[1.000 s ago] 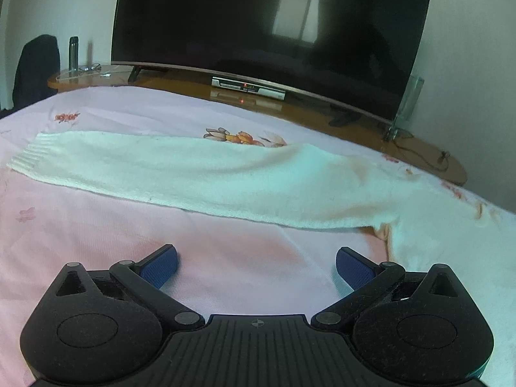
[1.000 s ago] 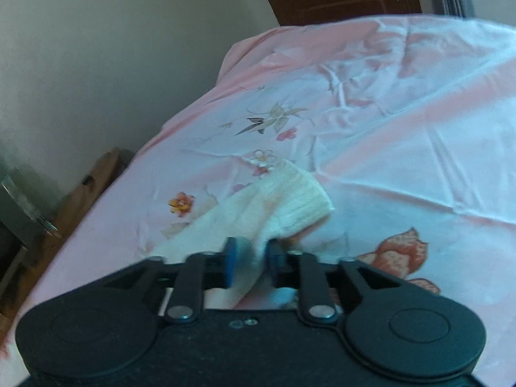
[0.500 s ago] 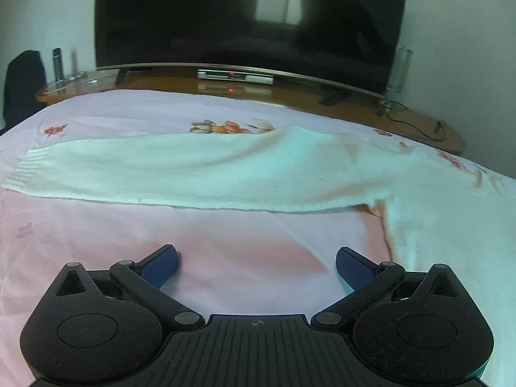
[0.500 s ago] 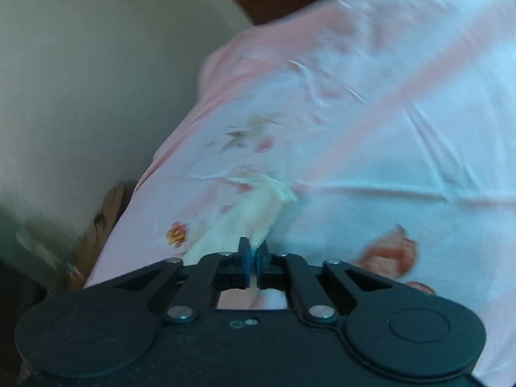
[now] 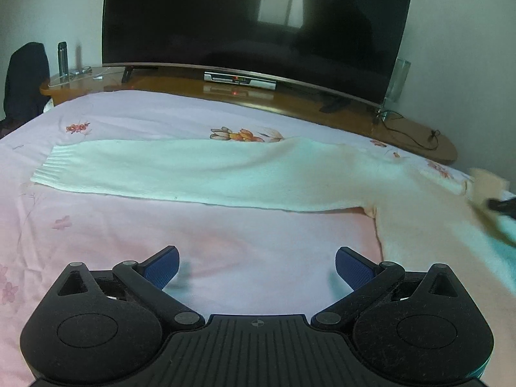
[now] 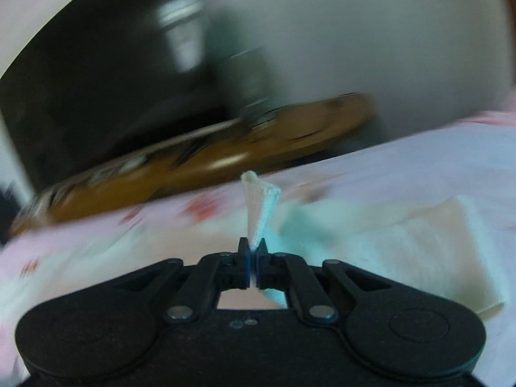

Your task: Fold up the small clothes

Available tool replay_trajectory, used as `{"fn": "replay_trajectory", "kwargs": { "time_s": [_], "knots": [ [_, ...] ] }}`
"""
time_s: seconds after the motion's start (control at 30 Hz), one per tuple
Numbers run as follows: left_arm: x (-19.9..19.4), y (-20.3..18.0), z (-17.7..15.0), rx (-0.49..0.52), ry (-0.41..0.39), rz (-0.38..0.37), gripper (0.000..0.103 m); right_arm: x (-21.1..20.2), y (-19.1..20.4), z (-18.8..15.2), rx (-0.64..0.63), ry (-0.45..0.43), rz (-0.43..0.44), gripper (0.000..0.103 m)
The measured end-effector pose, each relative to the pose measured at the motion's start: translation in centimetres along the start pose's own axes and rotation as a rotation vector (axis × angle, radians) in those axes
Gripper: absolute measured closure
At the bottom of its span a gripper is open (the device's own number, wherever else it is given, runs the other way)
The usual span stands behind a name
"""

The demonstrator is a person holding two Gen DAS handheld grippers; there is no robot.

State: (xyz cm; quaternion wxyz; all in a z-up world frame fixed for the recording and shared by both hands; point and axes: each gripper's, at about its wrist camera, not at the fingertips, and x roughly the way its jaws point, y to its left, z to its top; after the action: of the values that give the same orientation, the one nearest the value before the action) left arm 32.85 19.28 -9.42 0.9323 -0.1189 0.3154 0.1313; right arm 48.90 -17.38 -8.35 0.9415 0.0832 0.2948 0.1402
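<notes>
Since a second ago, we note the right gripper (image 6: 253, 251) has swung away from the bed's far corner and now faces the television (image 5: 258, 32), its view smeared by motion; its jaws have gone from closing on the ribbed cuff (image 6: 259, 206) to fully pinched on it. The cuff stands upright out of the pads, folded into thin cream layers, at 12 o'clock from the jaws.

We see the left gripper (image 5: 256, 267) with its blue pads (image 5: 161, 269) spread wide and nothing between them, held over bare pink bedsheet (image 5: 225, 242).

The white knit sweater (image 5: 419, 225) lies flat on the floral sheet. In the left wrist view one long sleeve (image 5: 193, 171) stretches across the bed from 9 o'clock to about 2 o'clock, smooth, with a ribbed end at the left; it joins the body at 3 o'clock. Fabric is cream-white, fine knit, with a greenish cast in places. At the far right edge of that view a blurred pale shape and a dark part show; we cannot tell what they are.

A wooden TV stand (image 5: 322, 103) runs behind the bed.
</notes>
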Motion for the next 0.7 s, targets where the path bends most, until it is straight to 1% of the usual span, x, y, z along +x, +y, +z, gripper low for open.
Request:
{"fn": "replay_trajectory", "kwargs": {
  "time_s": [0.07,0.1,0.13,0.17,0.2,0.23,0.27,0.3,0.33,0.37,0.43,0.5,0.6,0.7],
  "knots": [
    [-0.4,-0.5,0.2,-0.004,-0.017,-0.018,0.000,1.6,3.9,-1.2,-0.065,0.043,0.052,0.098],
    [-0.6,-1.0,0.3,-0.005,-0.034,-0.032,0.000,2.3,5.5,-1.9,-0.097,0.068,0.101,0.092],
    [-0.8,-1.4,0.5,-0.008,-0.046,-0.058,0.000,2.6,6.9,-2.5,-0.124,0.103,0.149,0.089],
    [-0.9,-2.0,0.8,-0.013,-0.055,-0.092,0.000,2.4,8.0,-3.0,-0.160,0.119,0.176,0.081],
    [-0.8,-2.8,1.1,-0.018,-0.060,-0.126,0.000,1.6,8.0,-3.0,-0.188,0.080,0.176,0.080],
    [-0.6,-3.7,1.5,-0.022,-0.061,-0.157,0.000,-0.1,7.9,-3.2,-0.197,0.034,0.187,0.080],
    [-0.2,-4.8,1.8,-0.027,-0.055,-0.195,0.006,-1.6,7.2,-3.3,-0.190,0.009,0.200,0.083],
    [0.4,-6.0,2.2,-0.035,-0.043,-0.237,0.020,-2.8,6.3,-3.4,-0.182,0.011,0.188,0.084],
    [1.2,-7.3,2.5,-0.047,-0.014,-0.271,0.050,-3.8,5.2,-3.5,-0.179,0.007,0.160,0.084],
    [2.5,-8.9,2.8,-0.069,0.030,-0.320,0.055,-5.1,3.8,-3.8,-0.175,-0.006,0.123,0.083],
    [4.7,-11.8,3.0,-0.109,0.084,-0.396,0.055,-6.4,1.3,-3.9,-0.145,-0.012,0.065,0.082],
    [6.9,-14.8,2.8,-0.123,0.152,-0.454,0.055,-7.8,-1.4,-4.1,-0.087,-0.015,0.003,0.081],
    [10.0,-18.2,2.4,-0.162,0.226,-0.458,0.055,-9.6,-4.7,-5.0,0.007,-0.014,-0.084,0.080],
    [11.4,-19.9,2.8,-0.186,0.204,-0.446,0.055,-10.8,-7.8,-5.5,0.087,-0.011,-0.137,0.080]
  ]
}}
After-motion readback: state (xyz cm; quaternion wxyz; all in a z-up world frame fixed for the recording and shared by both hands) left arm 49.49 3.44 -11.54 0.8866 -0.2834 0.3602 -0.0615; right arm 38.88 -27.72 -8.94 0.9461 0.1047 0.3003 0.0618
